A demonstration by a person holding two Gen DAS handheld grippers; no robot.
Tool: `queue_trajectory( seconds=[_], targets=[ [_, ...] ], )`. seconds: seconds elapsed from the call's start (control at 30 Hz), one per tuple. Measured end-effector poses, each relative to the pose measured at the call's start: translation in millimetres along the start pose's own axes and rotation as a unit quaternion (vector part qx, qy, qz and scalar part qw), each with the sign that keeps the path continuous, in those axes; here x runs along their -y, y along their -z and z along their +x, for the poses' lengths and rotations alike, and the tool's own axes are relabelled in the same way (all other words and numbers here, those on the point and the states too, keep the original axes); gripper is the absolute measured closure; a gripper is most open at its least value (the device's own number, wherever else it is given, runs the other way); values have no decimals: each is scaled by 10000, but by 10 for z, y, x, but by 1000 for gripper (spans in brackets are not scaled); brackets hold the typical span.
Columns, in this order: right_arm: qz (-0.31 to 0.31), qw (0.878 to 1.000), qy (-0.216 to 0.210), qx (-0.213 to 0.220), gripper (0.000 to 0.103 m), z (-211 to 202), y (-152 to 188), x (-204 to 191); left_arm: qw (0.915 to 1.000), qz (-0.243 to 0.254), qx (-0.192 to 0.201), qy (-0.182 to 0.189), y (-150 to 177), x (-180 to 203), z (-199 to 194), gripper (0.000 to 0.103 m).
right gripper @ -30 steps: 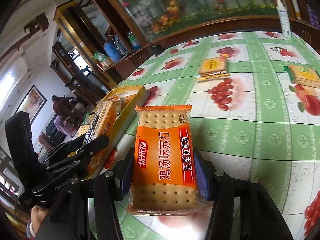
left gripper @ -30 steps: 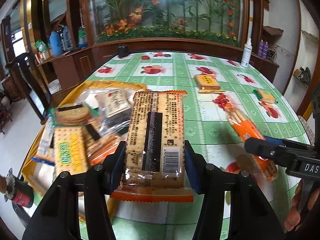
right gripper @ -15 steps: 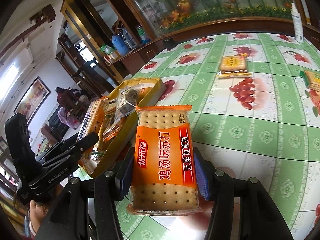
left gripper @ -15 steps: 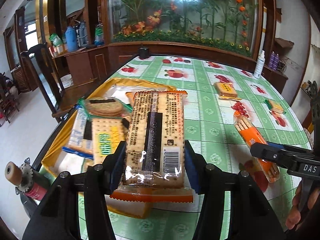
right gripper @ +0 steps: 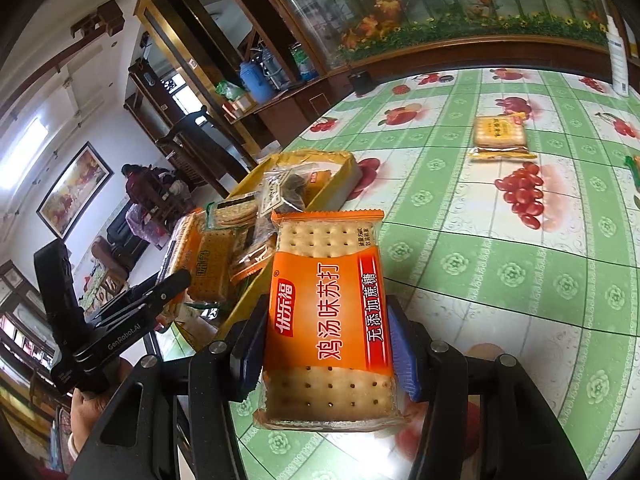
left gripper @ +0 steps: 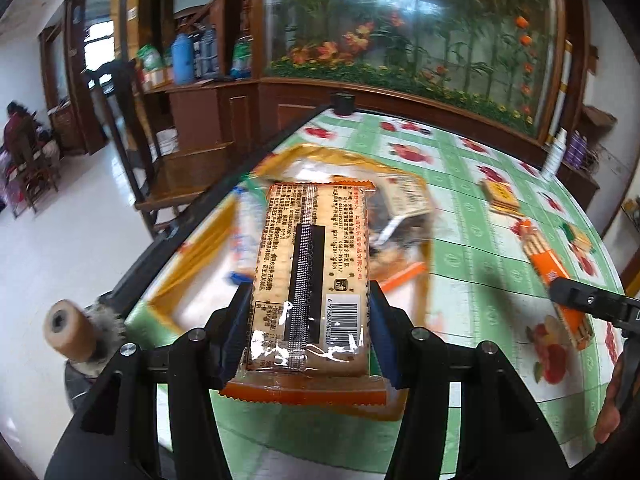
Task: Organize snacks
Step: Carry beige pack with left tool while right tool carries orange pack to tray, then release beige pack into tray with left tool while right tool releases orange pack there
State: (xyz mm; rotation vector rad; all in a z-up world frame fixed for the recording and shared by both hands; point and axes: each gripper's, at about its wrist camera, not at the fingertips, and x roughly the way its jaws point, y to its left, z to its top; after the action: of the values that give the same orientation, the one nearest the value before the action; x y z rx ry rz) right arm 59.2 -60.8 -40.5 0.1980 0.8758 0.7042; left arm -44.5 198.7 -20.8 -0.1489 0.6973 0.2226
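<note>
both grippers clamp flat, glossy rectangular cracker packs (left gripper: 310,280)

Both wrist cameras look downward, close over the shared yellow tray (left gripper: 192,256) and table (right gripper: 500,240).

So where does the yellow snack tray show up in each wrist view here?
Left wrist: the yellow tray lies centre-left, behind the cracker pack clamped in the left gripper, blurred.
Right wrist: the tray sits left of centre, beyond the orange cracker pack in the right gripper.
Shared landmark: the lone yellow biscuit pack lying on the green tablecloth.
</note>
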Motion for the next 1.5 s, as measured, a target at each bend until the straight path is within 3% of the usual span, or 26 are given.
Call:
queue_trajectory(
  seconds=[0.3,0.63,1.0,1.23,1.37,1.5],
  targets=[
    [-396,9987,-286,-164,48,393,-262,-378,9985,-546,-34,-16,-52,-393,46,50],
    [-831,9951,-477,-255,48,978,-660,-877,9979,-616,-142,125,-145,-463,181,50],
    [-785,9963,-91,-351,48,1646,-1131,-937,9979,-410,-199,462,-428,-167,362,50],
    [-649,9956,-15,-668,45,1994,-1281,-884,9978,-440,-233,430,-434,-175,375,50],
    [-363,9982,-260,-394,46,1819,-1298,-752,9981,-430,-178,393,-479,-162,350,50],
    [-73,9991,-386,159,43,1341,-1252,-566,9982,-408,-111,421,-539,-62,389,50]
  ],
)
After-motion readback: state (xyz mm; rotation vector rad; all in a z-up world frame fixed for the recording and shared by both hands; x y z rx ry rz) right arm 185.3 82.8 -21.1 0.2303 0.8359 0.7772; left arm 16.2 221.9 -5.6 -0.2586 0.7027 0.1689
